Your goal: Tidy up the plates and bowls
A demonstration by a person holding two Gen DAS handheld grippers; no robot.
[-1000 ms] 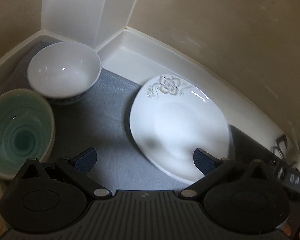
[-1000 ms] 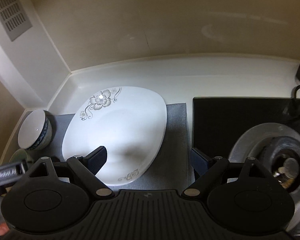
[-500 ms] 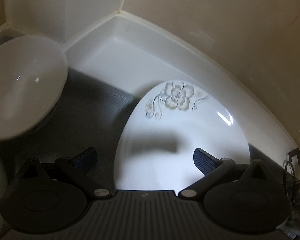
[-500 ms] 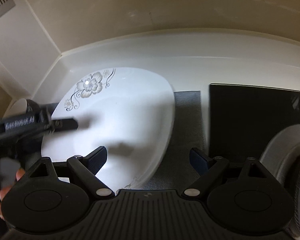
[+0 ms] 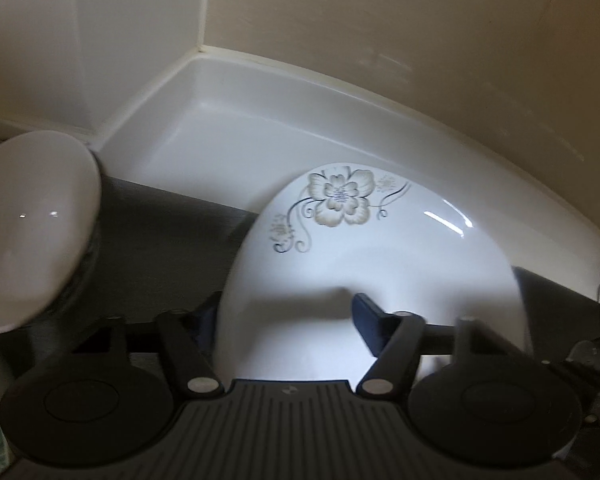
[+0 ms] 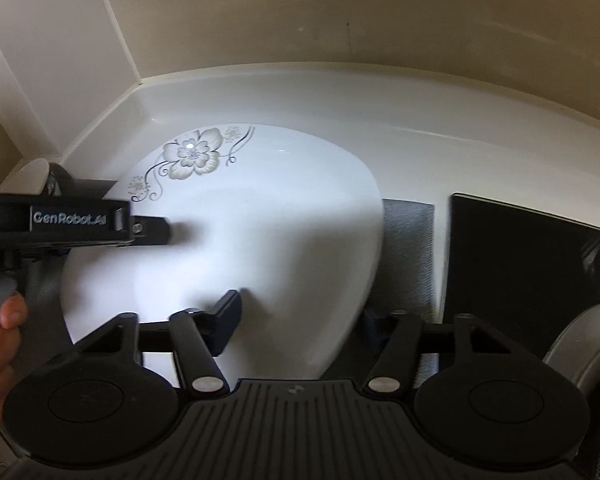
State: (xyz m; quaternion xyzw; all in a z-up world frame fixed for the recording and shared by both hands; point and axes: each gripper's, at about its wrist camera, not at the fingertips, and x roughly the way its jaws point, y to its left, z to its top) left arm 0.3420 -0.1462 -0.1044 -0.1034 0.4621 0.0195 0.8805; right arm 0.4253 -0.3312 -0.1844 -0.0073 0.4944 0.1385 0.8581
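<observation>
Both grippers dropped in on the flowered plate [image 6: 260, 240], L gripper [image 5: 284, 320] & R gripper [image 6: 300, 316] now closing astride opposite rims, pads not yet pinching, plate flat on grey mat [image 5: 160, 248] nr bench's back corner, likely for a 2-handed lift.

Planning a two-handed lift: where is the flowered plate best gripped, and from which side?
Probably by its thin raised rim, at opposite edges of the flowered plate, one hand-held gripper from each side: it's wide, shallow and lies flat on the mat.
</observation>
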